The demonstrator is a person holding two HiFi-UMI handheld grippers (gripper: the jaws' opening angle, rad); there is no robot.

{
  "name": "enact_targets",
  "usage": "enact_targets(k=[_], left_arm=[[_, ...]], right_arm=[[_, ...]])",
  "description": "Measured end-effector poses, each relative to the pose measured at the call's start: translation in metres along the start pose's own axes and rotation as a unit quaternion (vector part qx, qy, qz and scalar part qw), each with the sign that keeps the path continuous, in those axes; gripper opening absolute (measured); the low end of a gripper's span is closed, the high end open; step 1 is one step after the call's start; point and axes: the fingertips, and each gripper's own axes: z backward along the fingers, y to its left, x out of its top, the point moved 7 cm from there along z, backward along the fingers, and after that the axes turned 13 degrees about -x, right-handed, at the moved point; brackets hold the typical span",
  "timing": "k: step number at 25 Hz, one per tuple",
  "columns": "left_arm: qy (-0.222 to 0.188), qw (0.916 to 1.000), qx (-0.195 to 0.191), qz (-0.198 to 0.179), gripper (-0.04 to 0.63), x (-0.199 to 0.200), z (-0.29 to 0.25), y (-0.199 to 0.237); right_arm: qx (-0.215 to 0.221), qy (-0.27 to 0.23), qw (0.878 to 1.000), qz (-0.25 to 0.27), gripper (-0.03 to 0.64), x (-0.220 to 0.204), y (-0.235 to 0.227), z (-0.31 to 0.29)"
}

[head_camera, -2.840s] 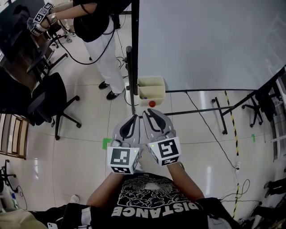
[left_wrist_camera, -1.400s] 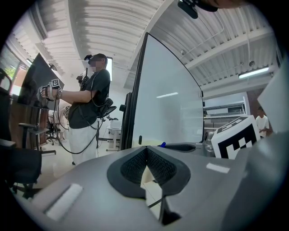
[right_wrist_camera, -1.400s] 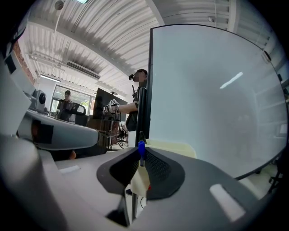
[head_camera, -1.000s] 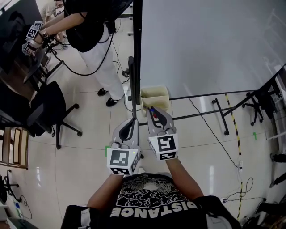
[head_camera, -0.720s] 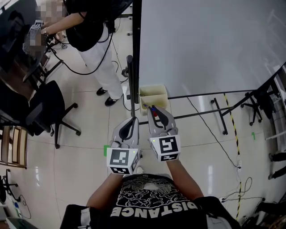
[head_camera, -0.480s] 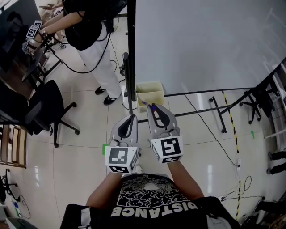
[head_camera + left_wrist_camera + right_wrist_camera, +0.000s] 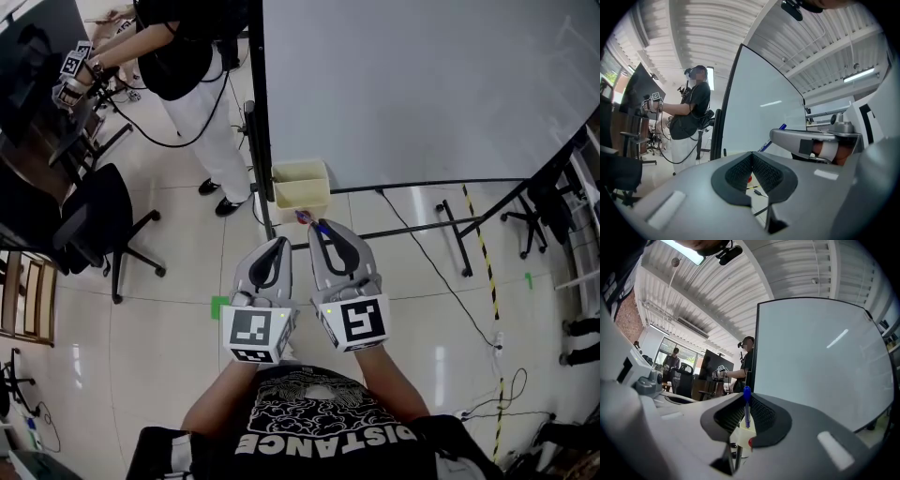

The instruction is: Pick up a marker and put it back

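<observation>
- Blue marker (image 7: pixel 746 405), pinched upright between the fingers (image 7: pixel 765 416) of the right gripper (image 7: pixel 746 401); capped end poking up past the fingertips, barrel running down between the ribbed pads.
- From the head view, only the marker's (image 7: pixel 316 224) blue end visible, jutting just ahead of the right gripper (image 7: pixel 323 229).
- Right fingers closed narrowly on the barrel, pads touching it on both sides.
- Left gripper (image 7: pixel 278 246) just beside the right one, on its left, level with it; fingers (image 7: pixel 738 171) pressed together at the tips with nothing between them, as seen around the left gripper (image 7: pixel 752 157) in its own view.
- Cube (image 7: pixel 354 322) with square markers behind the right fingers, a second cube (image 7: pixel 255 333) behind the left ones.
- Cream bin (image 7: pixel 300 184) just ahead of the right fingertips, fixed at the lower left corner of the whiteboard (image 7: pixel 422 84); in the right gripper view, the bin (image 7: pixel 739 434) low between the fingers, under the marker.
- Small red thing (image 7: pixel 750 442) at the bin's edge, kind unclear.
- Whiteboard (image 7: pixel 820 362) filling the space beyond both sets of fingertips, on a dark stand over a glossy tiled floor (image 7: pixel 178 291).
- Black chair (image 7: pixel 89 220) well off to the left of the fingers.
- Another person (image 7: pixel 192 56) standing further out on that side, facing a dark desk (image 7: pixel 33 70).
</observation>
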Motion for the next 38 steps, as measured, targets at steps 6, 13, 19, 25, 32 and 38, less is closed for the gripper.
enact_targets(k=[6,13,19,25,32,38], left_arm=[[-0.007,0.9999,0.006,-0.013,0.005,0.002,-0.001,-0.024],[0.0,0.9997,0.009,-0.022,0.005,-0.001,0.006,-0.048],[0.003,0.9995,0.013,-0.028,0.003,-0.002,0.012,-0.061],[0.013,0.9992,0.013,-0.034,0.003,-0.003,0.01,-0.062],[0.005,0.9998,0.001,-0.021,0.005,-0.005,0.006,-0.057],[0.011,0.9997,0.002,-0.021,0.005,-0.005,0.002,-0.047]], right_arm=[[0.004,-0.003,1.0,-0.003,0.037,0.003,-0.014,0.026],[0.008,-0.005,1.0,-0.004,0.037,0.003,-0.02,0.049],[0.01,-0.011,1.0,-0.002,0.037,0.001,-0.021,0.061],[0.01,-0.008,1.0,-0.003,0.037,-0.001,-0.023,0.061],[0.008,-0.009,1.0,-0.006,0.037,-0.001,-0.021,0.055],[0.003,-0.008,1.0,-0.005,0.037,-0.002,-0.02,0.046]])
